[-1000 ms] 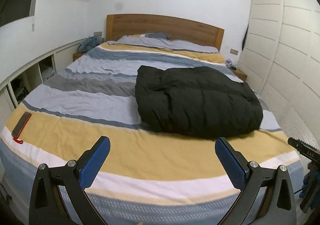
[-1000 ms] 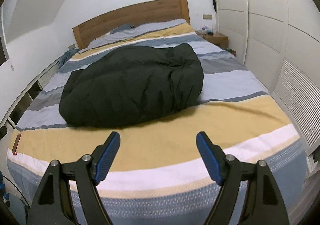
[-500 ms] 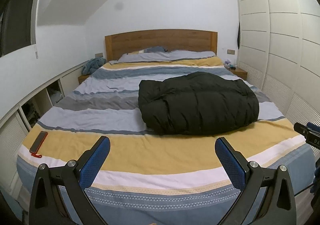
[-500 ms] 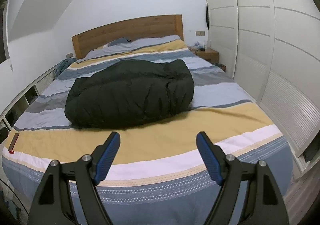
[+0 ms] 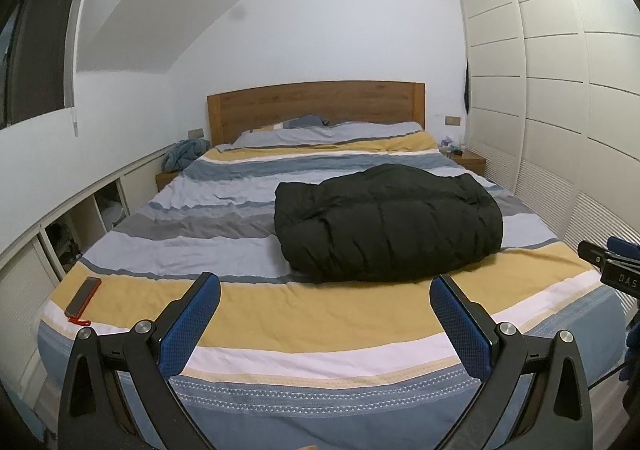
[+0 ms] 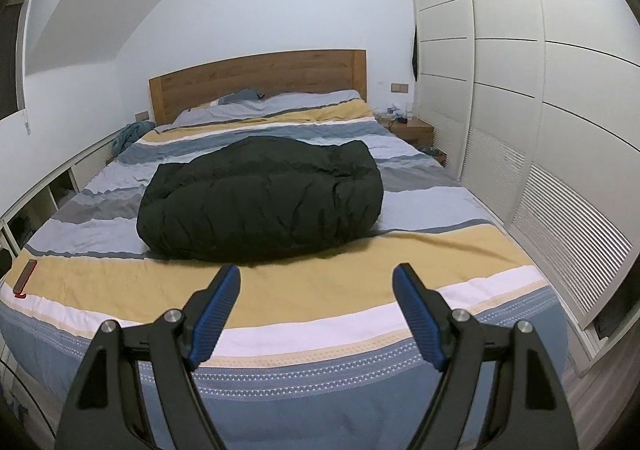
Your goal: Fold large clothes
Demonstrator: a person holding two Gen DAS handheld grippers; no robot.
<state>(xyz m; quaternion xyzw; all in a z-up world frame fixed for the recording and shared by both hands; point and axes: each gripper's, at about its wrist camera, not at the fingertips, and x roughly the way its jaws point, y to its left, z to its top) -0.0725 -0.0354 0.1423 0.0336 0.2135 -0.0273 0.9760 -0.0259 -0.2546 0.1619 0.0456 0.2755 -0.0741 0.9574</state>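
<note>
A black puffy jacket (image 5: 388,222) lies folded into a thick bundle on the striped bed (image 5: 280,314), right of the middle. It also shows in the right wrist view (image 6: 260,202). My left gripper (image 5: 324,294) is open and empty, held off the foot of the bed, well short of the jacket. My right gripper (image 6: 316,286) is open and empty too, also back from the foot of the bed (image 6: 320,330). Part of the right gripper (image 5: 612,262) shows at the right edge of the left wrist view.
A phone in a red case (image 5: 82,296) lies on the bed's front left corner, also in the right wrist view (image 6: 25,275). White wardrobe doors (image 6: 540,130) line the right side. Low white cubbies (image 5: 60,234) line the left. A wooden headboard (image 5: 316,106) stands at the back.
Both grippers have pulled back and up from the bed. The jacket looks smaller and farther now. The jacket has not moved.
</note>
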